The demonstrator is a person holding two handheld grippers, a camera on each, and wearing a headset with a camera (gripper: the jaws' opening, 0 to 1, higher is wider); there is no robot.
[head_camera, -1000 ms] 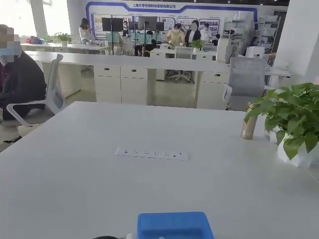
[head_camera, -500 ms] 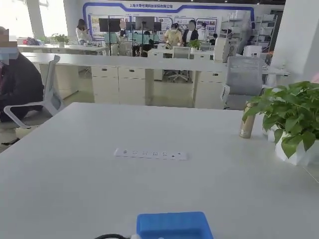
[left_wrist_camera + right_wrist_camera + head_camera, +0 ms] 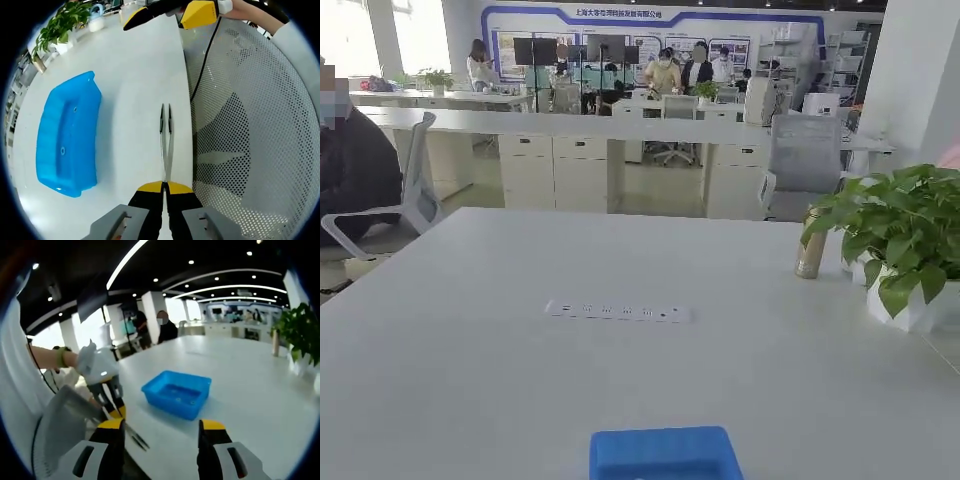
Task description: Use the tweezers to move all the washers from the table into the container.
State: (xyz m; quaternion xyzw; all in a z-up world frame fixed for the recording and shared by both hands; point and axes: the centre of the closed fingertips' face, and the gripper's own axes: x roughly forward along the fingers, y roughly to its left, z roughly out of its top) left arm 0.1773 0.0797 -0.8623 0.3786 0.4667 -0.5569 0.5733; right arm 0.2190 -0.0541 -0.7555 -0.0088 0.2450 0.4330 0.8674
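Note:
My left gripper (image 3: 164,187) is shut on a pair of thin metal tweezers (image 3: 165,140), whose closed tips point along the table's near edge. The blue plastic container (image 3: 67,135) lies to the left of the tweezers on the white table. It is also at the bottom centre of the head view (image 3: 663,455) and ahead of my right gripper (image 3: 161,432), whose jaws stand open with nothing between them. In the right gripper view the left gripper (image 3: 107,395) is at the left, still holding the tweezers (image 3: 136,436). Small specks lie on the container's floor (image 3: 177,400); I cannot tell what they are.
A power strip (image 3: 618,311) lies mid-table. A potted plant (image 3: 895,240) and a metal bottle (image 3: 809,255) stand at the right. A white mesh chair (image 3: 250,125) sits just off the table's near edge. People work at desks far behind.
The head camera has shifted slightly. A dark piece at the bottom edge, left of the container, has dropped out of the picture. Nothing on the table has moved.

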